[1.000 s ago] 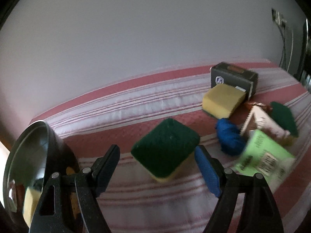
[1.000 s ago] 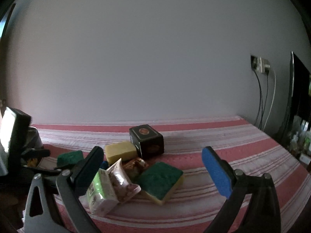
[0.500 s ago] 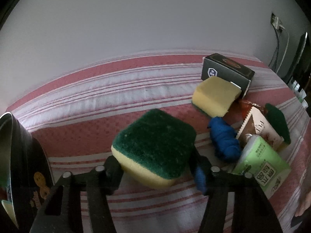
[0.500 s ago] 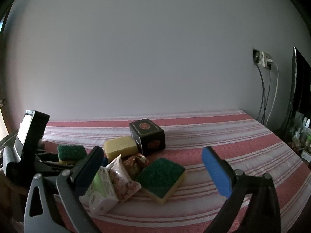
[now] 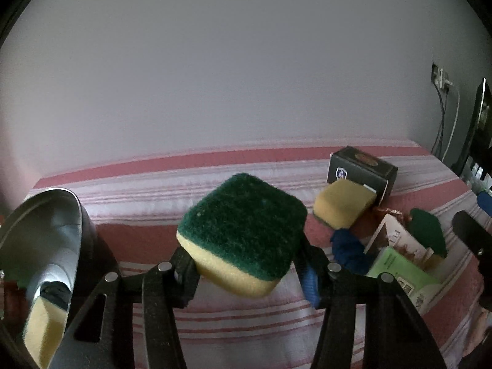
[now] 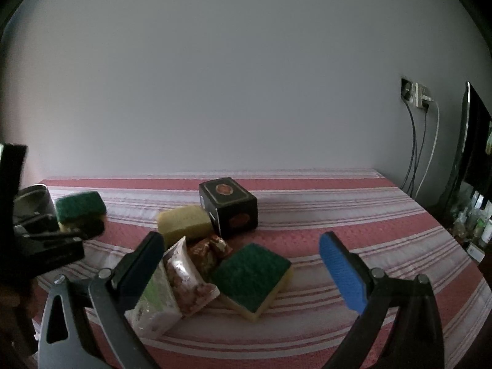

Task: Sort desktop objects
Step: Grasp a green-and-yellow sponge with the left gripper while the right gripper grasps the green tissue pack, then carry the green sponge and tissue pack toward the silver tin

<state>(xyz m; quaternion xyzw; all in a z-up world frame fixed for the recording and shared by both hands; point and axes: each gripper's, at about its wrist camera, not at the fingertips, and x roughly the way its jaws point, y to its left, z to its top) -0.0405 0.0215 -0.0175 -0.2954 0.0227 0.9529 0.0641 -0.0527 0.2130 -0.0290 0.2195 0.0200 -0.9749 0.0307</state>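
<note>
A: Status of the left gripper [image 5: 246,272]?

B: Clamped on 1 green-topped sponge [image 5: 243,233], which is clear of the striped cloth [image 5: 215,332]. The 2 fingers press the yellow foam layer from opposite sides; the green scouring face points up and away from the camera.

A: Destination?

B: Judged to be the metal bowl [image 5: 46,246], since it already holds 1 yellow sponge [image 5: 43,332]. The bowl lies to the left of the left gripper and just beside it. The held sponge is almost square, so its orientation should matter little for the drop.

A: Which way must the coming move go?

B: Leftward, over the rim, then release. The rim stands near the height of the held sponge, so clearance should be confirmed first.

A: Right gripper [image 6: 243,270]?

B: Spread wide and empty. Directly ahead, between its fingers and close, lies a second green sponge [image 6: 253,276], flat on the cloth. To its left are the snack packets [image 6: 184,276], a yellow sponge [image 6: 184,224] and a black box [image 6: 229,207].

A: Nearer hand per item?

B: Left for the bowl; right for the pile.
</note>
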